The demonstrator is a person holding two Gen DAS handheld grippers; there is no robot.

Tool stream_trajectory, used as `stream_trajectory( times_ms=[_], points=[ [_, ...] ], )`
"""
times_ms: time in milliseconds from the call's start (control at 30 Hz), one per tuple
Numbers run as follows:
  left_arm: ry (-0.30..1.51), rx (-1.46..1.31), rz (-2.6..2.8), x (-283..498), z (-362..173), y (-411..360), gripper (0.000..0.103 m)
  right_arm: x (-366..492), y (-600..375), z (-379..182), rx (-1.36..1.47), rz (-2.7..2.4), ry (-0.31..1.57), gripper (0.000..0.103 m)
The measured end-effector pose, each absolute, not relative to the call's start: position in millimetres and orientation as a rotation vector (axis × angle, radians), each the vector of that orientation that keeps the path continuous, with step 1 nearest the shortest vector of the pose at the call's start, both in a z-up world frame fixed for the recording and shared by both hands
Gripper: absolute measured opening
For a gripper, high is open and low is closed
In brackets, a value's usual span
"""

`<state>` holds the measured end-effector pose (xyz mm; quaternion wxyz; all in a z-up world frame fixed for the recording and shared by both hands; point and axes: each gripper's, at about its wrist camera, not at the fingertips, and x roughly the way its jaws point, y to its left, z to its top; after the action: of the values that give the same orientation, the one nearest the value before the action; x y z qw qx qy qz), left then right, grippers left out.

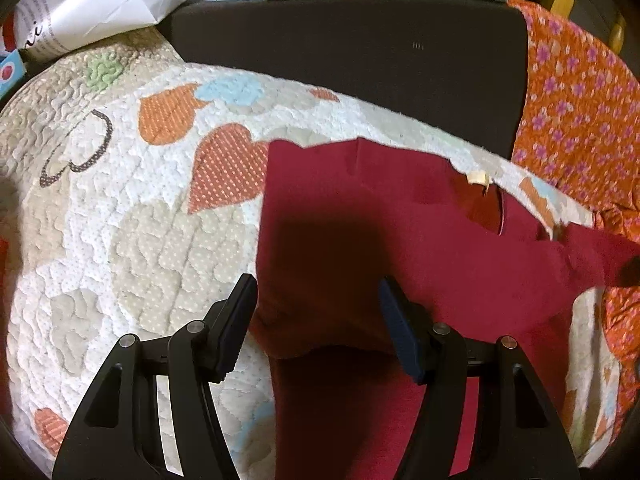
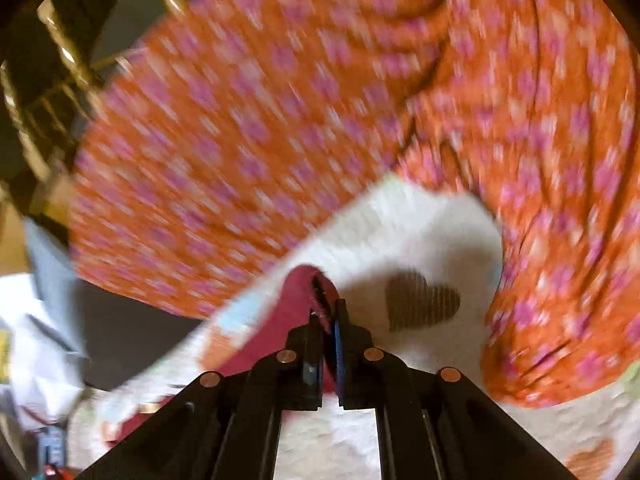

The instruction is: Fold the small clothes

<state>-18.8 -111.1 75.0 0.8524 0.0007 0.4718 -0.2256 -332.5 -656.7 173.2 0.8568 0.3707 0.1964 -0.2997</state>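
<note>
- At the bottom of the left wrist view, the left gripper (image 1: pixel 318 300) has its jaws spread wide and grasps nothing; they straddle the near left edge of the red garment (image 1: pixel 400 248), one finger over the quilt (image 1: pixel 100 208), the other over the cloth.
- At the bottom centre of the right wrist view, the right gripper (image 2: pixel 329 312) has its jaws clenched on a narrow end of the red garment (image 2: pixel 296 300), probably a sleeve or corner; heavy blur hides which.
- The garment lies mostly flat on the heart-patterned quilt, centre to right of the left view, with a small pale label (image 1: pixel 477 178) at its neck opening toward the upper right.
- Judging by its drape and soft ripples, it looks light and limp: it will sag between grips, so hems, corners and seams seem the best places to pinch.
- Farther off, orange floral fabric (image 2: pixel 280 120) lies bunched close beside it and could get snagged.
- Beyond, a dark pad (image 1: pixel 352 52) fills the upper centre of the left view.
</note>
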Motion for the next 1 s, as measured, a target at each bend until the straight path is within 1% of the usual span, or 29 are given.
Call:
stream_trajectory(
  times_ms=[67, 167, 267, 333, 367, 433, 500, 567, 633, 667, 700, 733, 767, 800, 933, 1000],
  points=[
    [0.986, -0.01, -0.475, -19, 80, -108, 0.063, -344, -646, 210, 0.765, -0.579, 0.384, 0.004],
    [0.977, -0.04, -0.476, -19, 88, -101, 0.063, -331, -614, 255, 0.735, -0.413, 0.387, 0.004],
    [0.96, -0.083, -0.475, -19, 100, -88, 0.063, -294, -551, 293, 0.69, -0.17, 0.435, 0.004],
    [0.943, -0.121, -0.466, -16, 110, -76, 0.063, -271, -510, 309, 0.658, -0.035, 0.455, 0.004],
    [0.937, -0.14, -0.461, -14, 115, -69, 0.063, -248, -475, 313, 0.647, 0.081, 0.48, 0.004],
    [0.925, -0.179, -0.449, -10, 122, -54, 0.063, -212, -431, 309, 0.634, 0.22, 0.537, 0.004],
    [0.912, -0.221, -0.433, -6, 127, -40, 0.063, -166, -369, 294, 0.619, 0.341, 0.607, 0.004],
    [0.91, -0.251, -0.425, -3, 128, -31, 0.063, -123, -318, 268, 0.603, 0.37, 0.648, 0.004],
    [0.91, -0.271, -0.426, 0, 129, -25, 0.063, -85, -288, 236, 0.656, 0.401, 0.691, 0.005],
    [0.913, -0.273, -0.433, 2, 128, -24, 0.063, -67, -273, 216, 0.689, 0.422, 0.734, 0.007],
    [0.916, -0.273, -0.437, 3, 127, -24, 0.063, -49, -261, 193, 0.732, 0.44, 0.797, 0.018],
    [0.921, -0.273, -0.439, 5, 126, -23, 0.063, -39, -257, 178, 0.772, 0.444, 0.846, 0.025],
    [0.927, -0.276, -0.441, 6, 125, -22, 0.063, -36, -255, 169, 0.803, 0.449, 0.871, 0.034],
    [0.939, -0.285, -0.45, 8, 123, -23, 0.063, -40, -260, 169, 0.784, 0.433, 0.845, 0.036],
    [0.984, -0.31, -0.498, 9, 115, -32, 0.063, -82, -306, 196, 0.619, 0.303, 0.747, 0.039],
    [0.992, -0.276, -0.512, 7, 111, -44, 0.063, -107, -331, 201, 0.55, 0.213, 0.728, 0.041]
  ],
)
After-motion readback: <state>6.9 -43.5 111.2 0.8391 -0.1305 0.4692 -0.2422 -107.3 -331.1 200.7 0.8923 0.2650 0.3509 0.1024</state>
